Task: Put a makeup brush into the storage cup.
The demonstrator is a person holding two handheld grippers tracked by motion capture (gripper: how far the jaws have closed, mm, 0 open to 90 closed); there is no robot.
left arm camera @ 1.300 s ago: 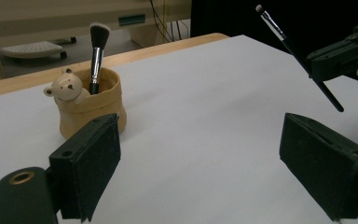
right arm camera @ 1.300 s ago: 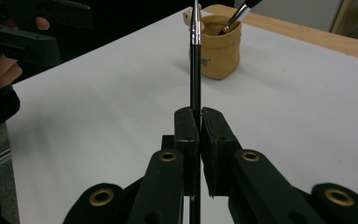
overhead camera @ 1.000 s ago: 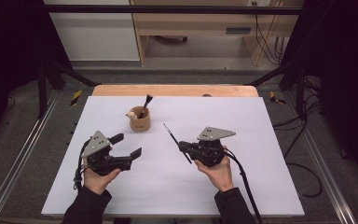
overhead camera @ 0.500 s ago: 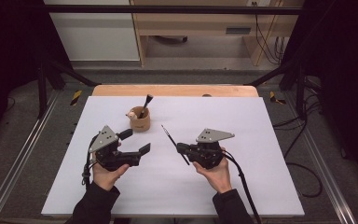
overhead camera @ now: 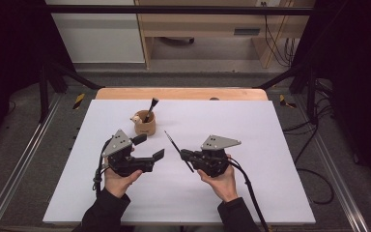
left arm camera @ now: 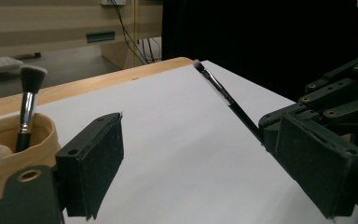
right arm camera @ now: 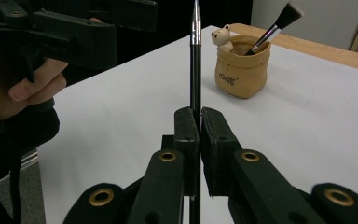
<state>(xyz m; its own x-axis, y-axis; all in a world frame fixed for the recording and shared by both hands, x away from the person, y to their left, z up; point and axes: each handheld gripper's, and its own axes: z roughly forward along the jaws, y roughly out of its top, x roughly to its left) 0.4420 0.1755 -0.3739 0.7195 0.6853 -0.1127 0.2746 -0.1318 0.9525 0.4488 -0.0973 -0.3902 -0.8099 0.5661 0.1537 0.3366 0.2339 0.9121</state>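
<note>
Now right hand-held gripper (right arm camera: 199, 121) clamps thin brush (right arm camera: 195, 60).

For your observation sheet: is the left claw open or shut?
Open. In the left gripper view the left claw has its two black pads standing well apart with white table between them, gripping nothing.

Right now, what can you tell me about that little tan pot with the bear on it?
The tan pot is a small, soft-looking pouch shaped like a sack, with a rolled rim and small dark lettering on its side. A tiny cream bear figure perches on its rim. It stands upright on the white table cover, toward the far side, nearer the left hand-held gripper but apart from it. One makeup brush with a silver ferrule leans inside it, bristles up.
</note>
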